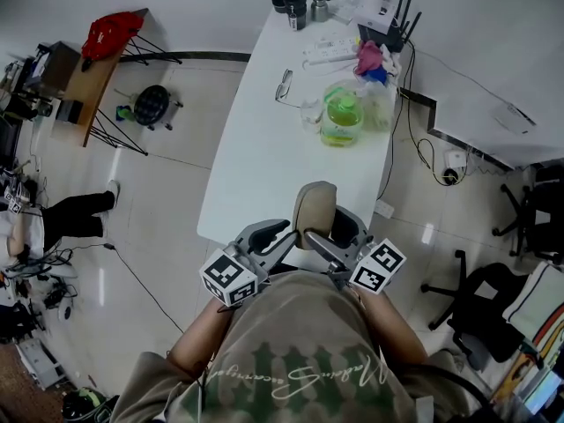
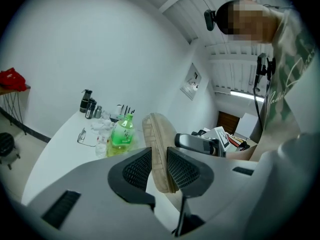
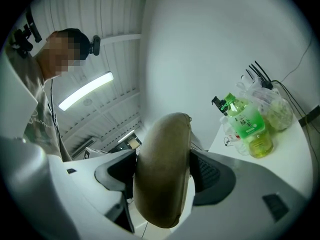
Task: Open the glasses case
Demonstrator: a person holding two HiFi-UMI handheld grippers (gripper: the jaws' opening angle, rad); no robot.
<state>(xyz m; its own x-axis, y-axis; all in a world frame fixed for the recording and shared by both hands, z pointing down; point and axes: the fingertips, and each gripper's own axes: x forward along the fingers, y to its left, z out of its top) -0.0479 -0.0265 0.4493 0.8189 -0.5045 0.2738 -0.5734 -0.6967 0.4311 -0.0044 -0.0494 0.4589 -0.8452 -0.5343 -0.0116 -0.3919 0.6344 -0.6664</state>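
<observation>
White table: it runs away from me, with clutter at its far end. Glasses case: tan, held on end at the table's near edge, between both tools. Right gripper: I see its jaws clamped across the case's broad, rounded body. Left gripper: I see its jaws closed on the case's narrow, seamed edge, one pad against each side. Green bottle: upright near the far end. Spectacles: lying near the bottle, to its left in the head view.
</observation>
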